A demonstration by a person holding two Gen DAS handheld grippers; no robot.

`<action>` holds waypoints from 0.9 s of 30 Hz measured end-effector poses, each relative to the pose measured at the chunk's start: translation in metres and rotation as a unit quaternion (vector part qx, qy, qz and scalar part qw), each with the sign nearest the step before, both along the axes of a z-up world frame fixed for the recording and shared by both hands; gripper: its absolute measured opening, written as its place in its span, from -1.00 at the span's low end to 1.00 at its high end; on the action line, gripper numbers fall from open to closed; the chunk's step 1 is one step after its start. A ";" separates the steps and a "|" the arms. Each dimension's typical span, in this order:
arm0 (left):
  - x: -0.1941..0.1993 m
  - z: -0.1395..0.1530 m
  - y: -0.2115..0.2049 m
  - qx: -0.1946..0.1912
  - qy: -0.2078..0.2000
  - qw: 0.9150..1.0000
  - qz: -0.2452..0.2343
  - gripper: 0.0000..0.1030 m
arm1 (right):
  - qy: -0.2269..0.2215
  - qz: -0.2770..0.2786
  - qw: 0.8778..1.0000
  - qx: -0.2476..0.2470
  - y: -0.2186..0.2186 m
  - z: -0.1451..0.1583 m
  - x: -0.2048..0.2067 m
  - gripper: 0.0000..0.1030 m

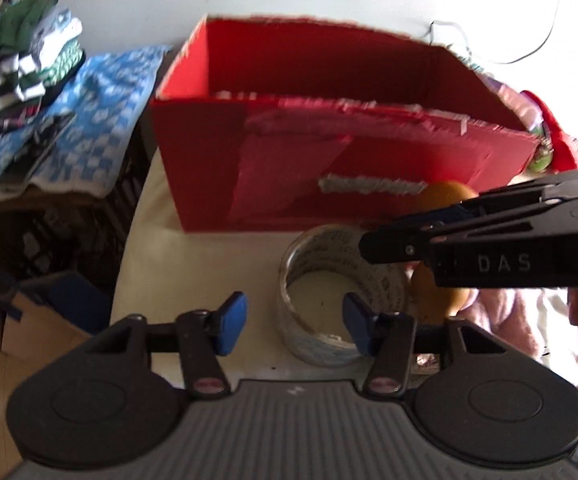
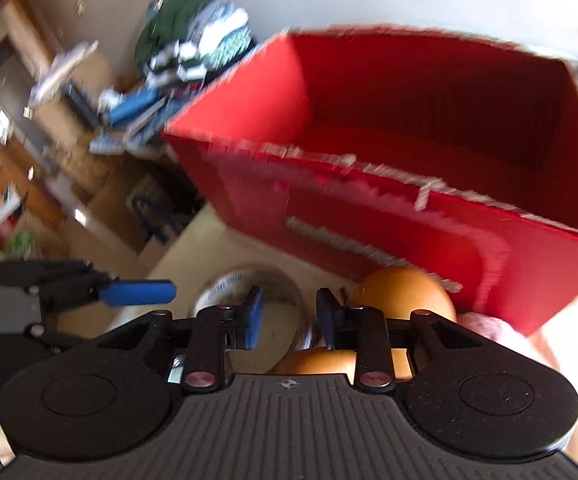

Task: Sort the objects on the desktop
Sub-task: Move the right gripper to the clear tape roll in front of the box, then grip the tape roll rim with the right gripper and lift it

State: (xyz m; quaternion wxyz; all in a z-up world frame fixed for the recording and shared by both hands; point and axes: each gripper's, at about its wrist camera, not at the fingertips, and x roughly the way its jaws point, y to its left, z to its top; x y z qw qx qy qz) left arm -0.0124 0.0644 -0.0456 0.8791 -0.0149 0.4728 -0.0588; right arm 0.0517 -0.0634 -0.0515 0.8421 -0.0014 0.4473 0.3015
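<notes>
tape roll [image 1: 341, 296] near open left gripper [image 1: 295, 322], before red box [image 1: 329, 152].

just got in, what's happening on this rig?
A person is sorting a desk with two handheld grippers. The left gripper is open with one finger inside the roll of clear tape, not yet closed on it. The right gripper is open and empty above two orange-brown balls, in front of the red cardboard box. What can be seen of the box interior looks empty.
</notes>
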 end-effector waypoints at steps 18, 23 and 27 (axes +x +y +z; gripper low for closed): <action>-0.001 0.034 -0.028 0.066 -0.031 0.996 0.052 -0.79 | -0.072 0.079 0.994 -0.018 0.000 0.023 -0.006 -0.82; 0.003 0.086 -0.036 0.083 -0.095 0.990 0.055 -0.80 | -0.096 0.053 0.993 0.044 -0.023 0.055 0.001 -0.82; 0.017 0.123 -0.041 0.097 -0.150 0.983 0.041 -0.81 | -0.112 0.022 0.989 0.096 -0.041 0.080 0.013 -0.82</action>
